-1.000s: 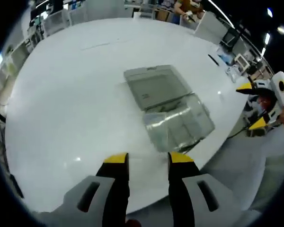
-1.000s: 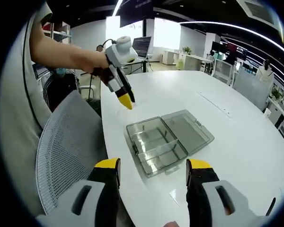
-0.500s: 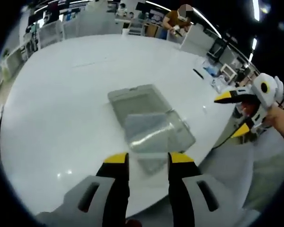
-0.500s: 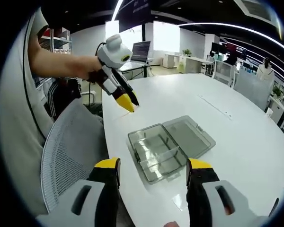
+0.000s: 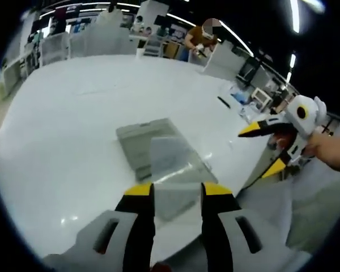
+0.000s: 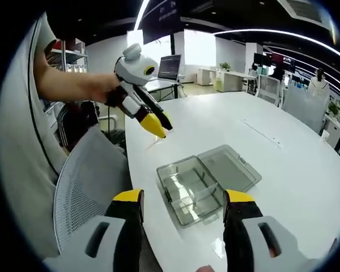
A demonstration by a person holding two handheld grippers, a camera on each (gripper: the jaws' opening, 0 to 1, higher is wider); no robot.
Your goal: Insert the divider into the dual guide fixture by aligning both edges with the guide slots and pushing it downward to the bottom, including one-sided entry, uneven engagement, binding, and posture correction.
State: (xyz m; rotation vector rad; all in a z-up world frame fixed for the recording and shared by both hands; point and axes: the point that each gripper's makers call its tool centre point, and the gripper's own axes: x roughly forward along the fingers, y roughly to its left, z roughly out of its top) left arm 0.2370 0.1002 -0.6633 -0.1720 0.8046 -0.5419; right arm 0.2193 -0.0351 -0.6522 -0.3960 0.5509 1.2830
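Observation:
A clear plastic box lies open on the white table [image 6: 289, 192], its base [image 6: 184, 190] beside its flat lid [image 6: 231, 169]. A clear divider [image 6: 196, 194] stands across the base. In the left gripper view the same box [image 5: 153, 153] is blurred and sits just beyond my left gripper [image 5: 177, 190], whose jaws are apart with nothing between them. The left gripper [image 6: 157, 126] hovers above the table edge, up and left of the box. My right gripper [image 6: 183, 196] is open, above the near side of the box. It [image 5: 255, 153] also appears at the right, jaws spread.
A grey mesh chair [image 6: 85, 192] stands against the table edge under the left hand. A thin strip [image 6: 262, 134] lies on the far tabletop. Small items [image 5: 246, 99] sit near the table's far rim. A person [image 5: 201, 39] sits at desks beyond.
The left gripper has drifted up and toward the box, which now lies closer to its jaws. The right gripper has risen slightly. The box and divider have stayed still.

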